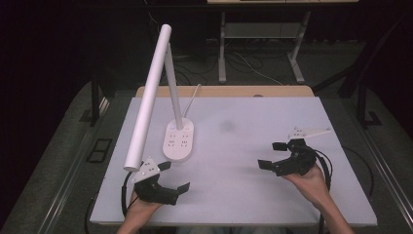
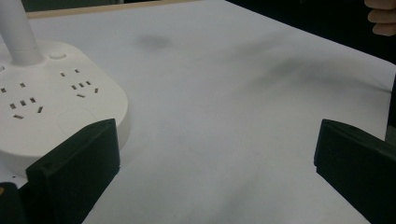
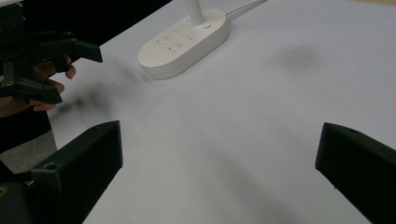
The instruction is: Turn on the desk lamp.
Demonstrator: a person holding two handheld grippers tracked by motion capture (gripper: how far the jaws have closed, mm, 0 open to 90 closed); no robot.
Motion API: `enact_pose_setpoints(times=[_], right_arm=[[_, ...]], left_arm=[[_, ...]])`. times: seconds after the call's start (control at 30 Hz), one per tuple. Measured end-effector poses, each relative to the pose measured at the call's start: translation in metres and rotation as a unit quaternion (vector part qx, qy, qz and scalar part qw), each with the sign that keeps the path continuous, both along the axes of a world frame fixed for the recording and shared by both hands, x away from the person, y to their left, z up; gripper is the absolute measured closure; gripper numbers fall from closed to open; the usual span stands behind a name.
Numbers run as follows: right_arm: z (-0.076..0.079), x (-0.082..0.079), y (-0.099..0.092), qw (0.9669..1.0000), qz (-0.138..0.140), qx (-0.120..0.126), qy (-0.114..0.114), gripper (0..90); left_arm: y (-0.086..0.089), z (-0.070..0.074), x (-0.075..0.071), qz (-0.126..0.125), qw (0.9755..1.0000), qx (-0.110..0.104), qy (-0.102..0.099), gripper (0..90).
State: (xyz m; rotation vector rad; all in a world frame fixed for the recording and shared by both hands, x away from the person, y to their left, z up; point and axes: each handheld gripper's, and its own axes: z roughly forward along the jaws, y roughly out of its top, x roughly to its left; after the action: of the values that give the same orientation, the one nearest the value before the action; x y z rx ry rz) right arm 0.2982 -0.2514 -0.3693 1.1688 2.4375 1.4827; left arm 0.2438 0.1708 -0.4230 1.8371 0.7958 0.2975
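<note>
Lamp (image 1: 178, 141): white, oval base with sockets, upright stem, long tube head tilted down toward left gripper (image 1: 168, 178); base just beyond its left jaw.
Left gripper: jaws wide apart, empty.
Right gripper (image 1: 274, 155): jaws spread, empty, well apart from lamp.
Risk: likely tipping lamp if a jaw knocks the low tube end hanging close over left gripper.
Table (image 1: 253, 195): white, faint dark smudge (image 1: 227, 126).

I see a white-topped table (image 1: 253, 185) carrying a white desk lamp's socket base (image 1: 178, 140) left of centre, cord (image 1: 194, 93) trailing back.
</note>
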Motion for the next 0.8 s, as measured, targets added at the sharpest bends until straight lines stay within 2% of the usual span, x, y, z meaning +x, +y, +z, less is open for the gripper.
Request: enact_pose_setpoints(times=[0.3, 0.57, 0.8], right_arm=[[0.007, 0.010, 0.011, 0.9999, 0.013, 0.005, 0.000, 0.3], [0.013, 0.018, 0.022, 0.9997, 0.024, -0.001, 0.000, 0.3], [0.019, 0.028, 0.034, 0.9993, 0.035, 0.007, 0.001, 0.3]], left_arm=[[0.001, 0.000, 0.000, 0.001, 1.0000, -0.004, 0.001, 0.0], [0.001, 0.000, 0.000, 0.000, 1.0000, -0.004, 0.001, 0.0], [0.001, 0.000, 0.000, 0.000, 1.0000, -0.005, 0.002, 0.0]])
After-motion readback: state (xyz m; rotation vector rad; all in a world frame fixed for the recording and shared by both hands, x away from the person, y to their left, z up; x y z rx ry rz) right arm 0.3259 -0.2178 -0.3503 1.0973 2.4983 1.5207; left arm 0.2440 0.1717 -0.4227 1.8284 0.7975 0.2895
